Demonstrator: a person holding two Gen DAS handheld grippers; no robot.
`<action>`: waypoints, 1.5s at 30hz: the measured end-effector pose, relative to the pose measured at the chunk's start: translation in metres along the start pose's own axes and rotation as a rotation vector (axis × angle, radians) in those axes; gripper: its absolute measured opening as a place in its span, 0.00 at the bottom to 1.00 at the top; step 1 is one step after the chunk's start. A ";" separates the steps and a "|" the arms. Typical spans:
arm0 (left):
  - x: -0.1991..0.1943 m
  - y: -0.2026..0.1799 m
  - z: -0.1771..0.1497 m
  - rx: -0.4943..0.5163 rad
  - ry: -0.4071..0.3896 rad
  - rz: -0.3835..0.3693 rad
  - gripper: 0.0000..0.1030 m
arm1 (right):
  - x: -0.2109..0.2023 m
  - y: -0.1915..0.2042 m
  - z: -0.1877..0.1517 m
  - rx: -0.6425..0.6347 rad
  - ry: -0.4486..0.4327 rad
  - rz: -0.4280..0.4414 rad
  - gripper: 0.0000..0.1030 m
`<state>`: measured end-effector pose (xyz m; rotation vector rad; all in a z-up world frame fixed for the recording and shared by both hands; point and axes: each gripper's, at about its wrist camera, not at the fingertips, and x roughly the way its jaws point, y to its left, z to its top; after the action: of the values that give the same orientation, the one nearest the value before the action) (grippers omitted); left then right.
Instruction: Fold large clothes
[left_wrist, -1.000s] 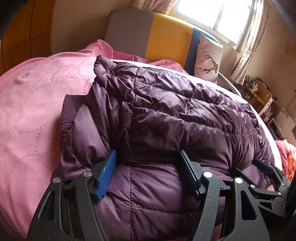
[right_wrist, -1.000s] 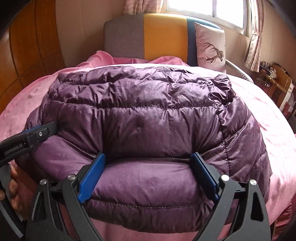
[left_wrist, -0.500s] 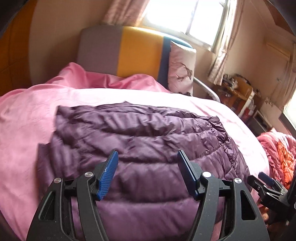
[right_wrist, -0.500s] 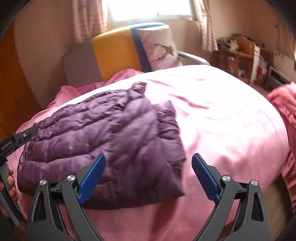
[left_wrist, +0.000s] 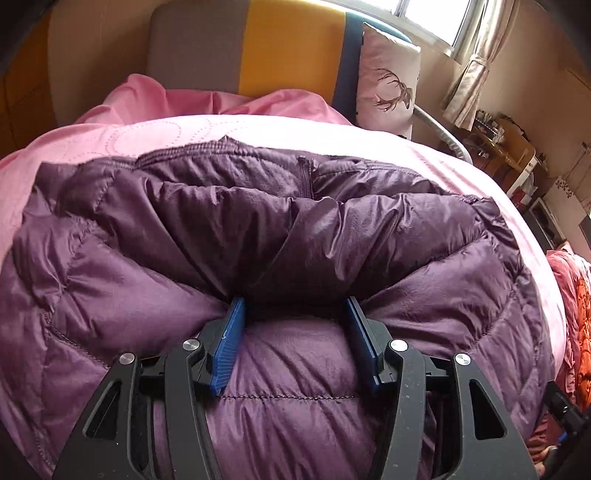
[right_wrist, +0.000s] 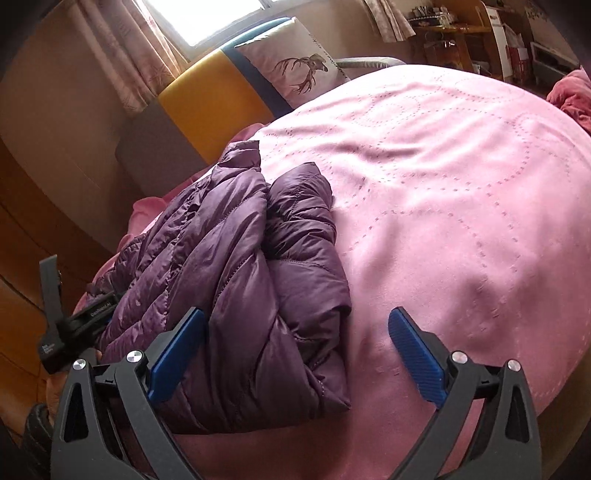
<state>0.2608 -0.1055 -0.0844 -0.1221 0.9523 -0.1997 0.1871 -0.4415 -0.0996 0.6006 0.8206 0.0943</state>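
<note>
— So where does the purple down jacket (left_wrist: 295, 236) lie?

— Folded in a puffy bundle on the pink bedspread (right_wrist: 443, 177). It fills nearly all the space ahead of the left tongs (left_wrist: 295, 334), and in the right wrist view it sits ahead and to the left of the right tongs (right_wrist: 291, 350).

— What are the left tongs doing?

— Their blue pads (left_wrist: 227, 350) are pressed into the jacket, with a fat roll of quilting bulging between them. They stand partly parted, about as wide as that roll, and the fabric above them overhangs the tips. Whether they truly grip it or only push against it, I cannot tell.

— And the right tongs?

— Wide apart, holding nothing. The left pad (right_wrist: 173, 354) lies just against the near edge of the jacket; the right pad (right_wrist: 417, 358) is over bare bedspread.

— Anything beyond the jacket?

— A headboard (left_wrist: 258, 48) in grey, yellow and blue bands, with a deer-print pillow (left_wrist: 388, 81) leaning on it to the right. Past the right tongs' left side, the other tool's black body (right_wrist: 74, 325) shows beside the jacket.
</note>
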 end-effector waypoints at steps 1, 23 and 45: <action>0.002 0.001 -0.002 0.000 -0.002 -0.003 0.52 | 0.002 -0.002 0.001 0.007 0.003 0.015 0.98; -0.068 -0.004 -0.040 0.046 -0.151 0.103 0.58 | 0.023 0.007 0.011 0.086 0.085 0.257 0.96; -0.058 0.005 -0.062 0.048 -0.138 0.075 0.58 | 0.038 0.042 0.009 0.058 0.136 0.301 0.45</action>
<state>0.1779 -0.0888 -0.0745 -0.0553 0.8127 -0.1430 0.2262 -0.3995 -0.0978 0.7759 0.8621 0.3902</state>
